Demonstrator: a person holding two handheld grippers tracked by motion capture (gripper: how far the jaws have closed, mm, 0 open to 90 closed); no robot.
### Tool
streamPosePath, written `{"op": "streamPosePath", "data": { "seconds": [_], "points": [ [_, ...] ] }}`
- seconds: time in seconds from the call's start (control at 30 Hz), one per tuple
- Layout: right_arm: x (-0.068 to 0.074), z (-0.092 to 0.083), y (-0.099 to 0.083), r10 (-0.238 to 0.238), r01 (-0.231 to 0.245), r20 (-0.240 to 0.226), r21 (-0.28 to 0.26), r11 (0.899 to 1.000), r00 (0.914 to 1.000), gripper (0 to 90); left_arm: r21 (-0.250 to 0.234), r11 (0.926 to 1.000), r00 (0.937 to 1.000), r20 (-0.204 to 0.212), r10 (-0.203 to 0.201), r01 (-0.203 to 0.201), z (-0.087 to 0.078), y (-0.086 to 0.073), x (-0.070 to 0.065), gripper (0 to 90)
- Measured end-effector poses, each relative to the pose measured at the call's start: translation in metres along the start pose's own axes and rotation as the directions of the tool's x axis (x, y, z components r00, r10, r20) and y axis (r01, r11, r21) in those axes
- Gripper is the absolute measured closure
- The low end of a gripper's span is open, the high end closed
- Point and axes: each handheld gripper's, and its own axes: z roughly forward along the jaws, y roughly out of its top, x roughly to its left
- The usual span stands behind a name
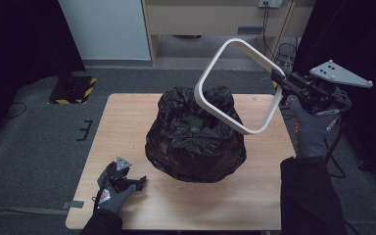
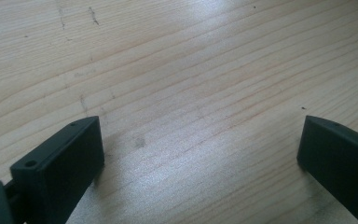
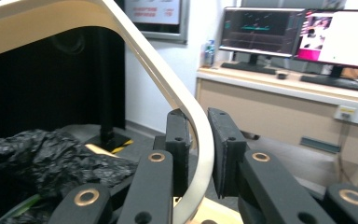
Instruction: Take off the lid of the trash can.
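Observation:
A white rounded-rectangle rim frame (image 1: 235, 88) hangs tilted in the air above a bin lined with a crumpled black bag (image 1: 196, 134) at the table's middle. My right gripper (image 1: 280, 84) is shut on the frame's right side, well above the table's right edge. In the right gripper view the cream band (image 3: 200, 140) passes between the two black pads (image 3: 226, 149), which press on it. Something green (image 1: 195, 122) shows inside the bag's mouth. My left gripper (image 1: 138, 182) rests low at the table's front left, open, with bare wood (image 2: 200, 116) between its jaws.
The light wooden table (image 1: 127, 117) has bare surface to the left of the bag and along the front. Dark floor surrounds it, with a black-and-yellow striped base (image 1: 73, 88) at the back left. A desk with monitors (image 3: 298, 32) stands behind.

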Motion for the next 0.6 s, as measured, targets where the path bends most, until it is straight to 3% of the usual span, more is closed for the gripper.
{"op": "streamPosePath", "data": {
  "seconds": [0.3,0.6],
  "points": [
    [-0.009,-0.014,-0.011,0.01,-0.006,0.107,-0.04,0.999,0.9942,79.2,0.0,1.0,1.0,-0.001,-0.001,0.001,0.0,0.0,0.0,0.0],
    [-0.014,-0.024,-0.018,0.032,-0.014,0.21,-0.088,0.996,0.9772,79.2,0.0,1.0,1.0,0.0,-0.001,0.001,0.0,0.0,0.0,0.0]
  ]
}}
